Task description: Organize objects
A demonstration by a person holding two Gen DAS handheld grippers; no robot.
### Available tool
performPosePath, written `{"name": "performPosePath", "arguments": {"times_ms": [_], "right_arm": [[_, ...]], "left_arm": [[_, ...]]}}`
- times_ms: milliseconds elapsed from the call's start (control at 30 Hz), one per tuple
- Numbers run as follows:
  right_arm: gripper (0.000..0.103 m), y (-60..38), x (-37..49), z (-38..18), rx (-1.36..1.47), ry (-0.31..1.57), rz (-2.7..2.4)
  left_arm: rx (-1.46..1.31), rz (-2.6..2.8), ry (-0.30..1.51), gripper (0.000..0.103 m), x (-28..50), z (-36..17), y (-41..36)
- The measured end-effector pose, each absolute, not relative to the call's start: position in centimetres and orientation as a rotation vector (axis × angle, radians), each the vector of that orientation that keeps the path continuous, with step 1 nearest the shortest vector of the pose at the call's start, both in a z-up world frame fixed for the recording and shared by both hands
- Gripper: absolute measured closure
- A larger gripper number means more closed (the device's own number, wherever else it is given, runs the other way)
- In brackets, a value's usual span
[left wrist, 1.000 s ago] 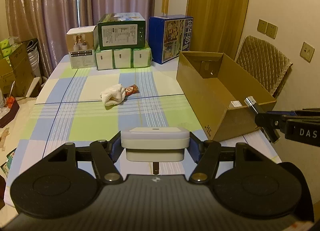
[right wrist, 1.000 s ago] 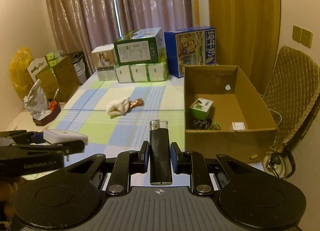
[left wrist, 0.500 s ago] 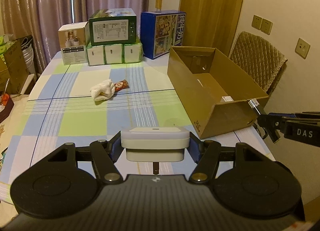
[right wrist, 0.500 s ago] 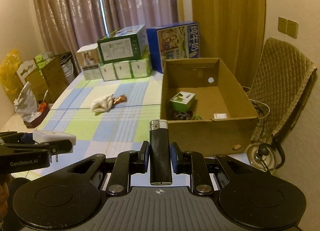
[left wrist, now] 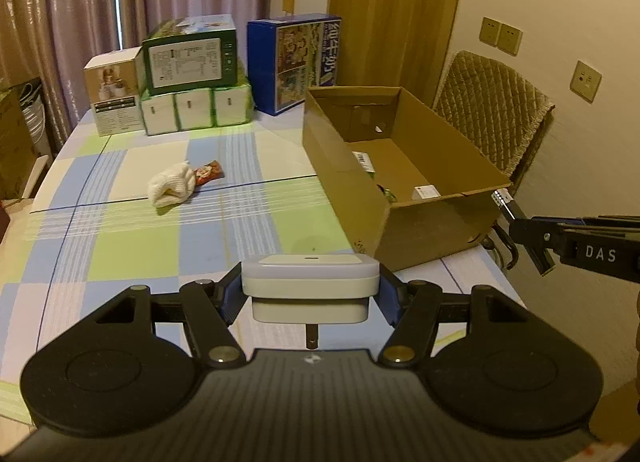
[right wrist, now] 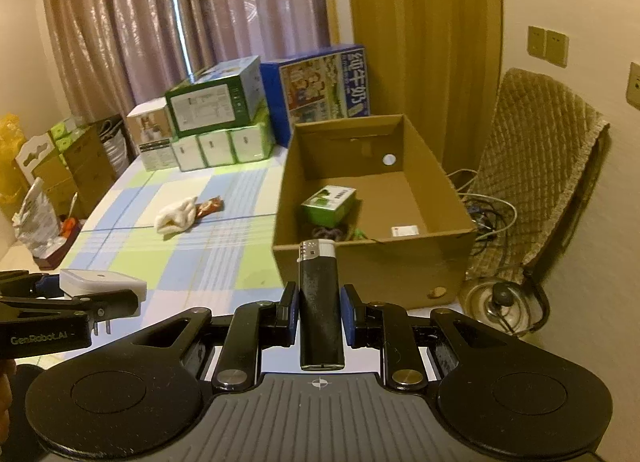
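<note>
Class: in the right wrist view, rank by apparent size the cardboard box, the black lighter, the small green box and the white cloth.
1. cardboard box
2. black lighter, enlarged by nearness in the right gripper
3. and 4. small green box and white cloth: look alike, left unranked.

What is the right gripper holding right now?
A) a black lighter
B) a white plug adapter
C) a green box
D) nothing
A: the right gripper is shut on an upright black lighter with a silver top; the white plug adapter is in the left gripper, and the green box lies inside the cardboard box.
</note>
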State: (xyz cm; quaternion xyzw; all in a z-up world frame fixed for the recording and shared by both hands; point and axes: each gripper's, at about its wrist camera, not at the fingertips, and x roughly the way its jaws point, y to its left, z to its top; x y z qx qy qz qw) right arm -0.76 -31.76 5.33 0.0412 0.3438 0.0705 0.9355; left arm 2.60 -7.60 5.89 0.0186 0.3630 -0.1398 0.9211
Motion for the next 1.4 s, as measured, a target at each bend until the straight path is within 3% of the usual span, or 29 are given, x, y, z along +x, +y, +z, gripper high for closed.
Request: {"name": "performPosePath", "arguments": {"times_ms": [1400], "right_arm": [[0.084, -37.7, 1.0, 5.6, 0.119, 0.704, 0.05]], "left_arm": [[0.083, -0.42, 0.749, 0.043, 6.2, 5.9, -16.1]]}}
